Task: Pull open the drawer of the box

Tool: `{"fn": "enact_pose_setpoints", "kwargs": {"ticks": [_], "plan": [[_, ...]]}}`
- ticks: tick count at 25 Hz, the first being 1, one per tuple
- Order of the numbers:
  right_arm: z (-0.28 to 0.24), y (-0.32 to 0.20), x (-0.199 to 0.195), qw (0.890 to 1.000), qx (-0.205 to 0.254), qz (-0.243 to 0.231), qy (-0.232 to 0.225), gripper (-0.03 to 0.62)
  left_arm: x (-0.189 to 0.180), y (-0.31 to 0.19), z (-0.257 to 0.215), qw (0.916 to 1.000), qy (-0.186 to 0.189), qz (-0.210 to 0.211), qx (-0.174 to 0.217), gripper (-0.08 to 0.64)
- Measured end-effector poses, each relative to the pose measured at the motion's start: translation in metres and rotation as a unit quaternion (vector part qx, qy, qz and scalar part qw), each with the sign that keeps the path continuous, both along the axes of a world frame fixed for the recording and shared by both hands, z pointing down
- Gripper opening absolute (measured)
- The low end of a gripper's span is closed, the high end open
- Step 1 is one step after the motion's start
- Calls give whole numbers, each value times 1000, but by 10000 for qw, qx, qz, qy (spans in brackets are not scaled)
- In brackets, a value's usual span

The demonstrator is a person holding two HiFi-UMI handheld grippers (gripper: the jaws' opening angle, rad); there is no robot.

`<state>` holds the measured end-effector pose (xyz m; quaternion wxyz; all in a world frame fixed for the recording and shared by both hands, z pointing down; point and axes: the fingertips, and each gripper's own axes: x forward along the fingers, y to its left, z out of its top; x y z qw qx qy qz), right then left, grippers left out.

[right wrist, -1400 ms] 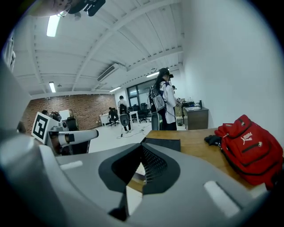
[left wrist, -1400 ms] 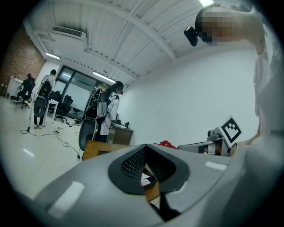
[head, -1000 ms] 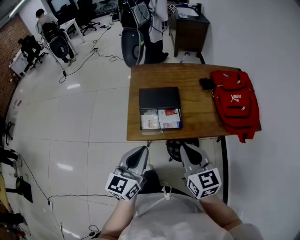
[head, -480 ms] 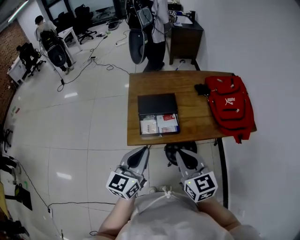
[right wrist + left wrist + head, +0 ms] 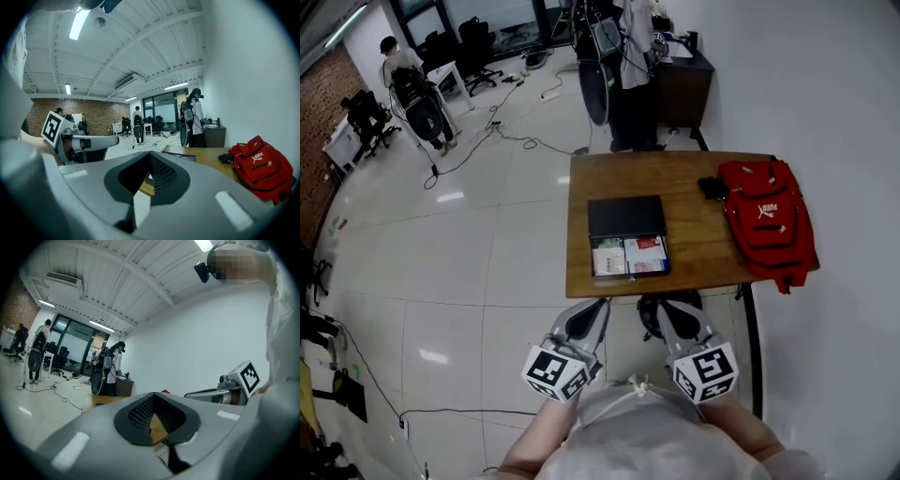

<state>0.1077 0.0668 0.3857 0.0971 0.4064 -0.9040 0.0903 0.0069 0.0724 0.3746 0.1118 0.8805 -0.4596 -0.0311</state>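
A black box [image 5: 625, 217] lies on the wooden table [image 5: 694, 253]. Its drawer [image 5: 630, 256] stands pulled out toward the table's near edge, with papers and cards showing inside. Both grippers hang close to the person's body, short of the table and touching nothing. The left gripper [image 5: 596, 305] is shut and empty, and so is the right gripper [image 5: 665, 307]. In the right gripper view the box [image 5: 180, 156] shows low past the jaws, and the left gripper [image 5: 79, 140] sits beside it.
A red backpack [image 5: 766, 220] lies on the table's right side, with a small black item [image 5: 711, 187] next to it. A person [image 5: 630, 56] stands by a dark cabinet [image 5: 682, 84] beyond the table. A black stool base [image 5: 649, 314] sits under the near edge. Cables [image 5: 511, 136] cross the floor.
The view has shifted a little, so the table sits slightly further right and higher in frame. Both grippers keep the same shut pose near the body. The drawer stays out.
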Motion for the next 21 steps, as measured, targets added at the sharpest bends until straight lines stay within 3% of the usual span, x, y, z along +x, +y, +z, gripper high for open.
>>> {"fn": "enact_pose_setpoints", "kwargs": {"ticks": [7, 21], "plan": [[-4, 1, -5, 9997, 167, -56, 173, 6, -5, 0, -2, 10000, 44, -44, 33, 6], [0, 1, -1, 9999, 60, 40, 114, 6, -4, 0, 0, 10000, 29, 19, 13, 6]]}}
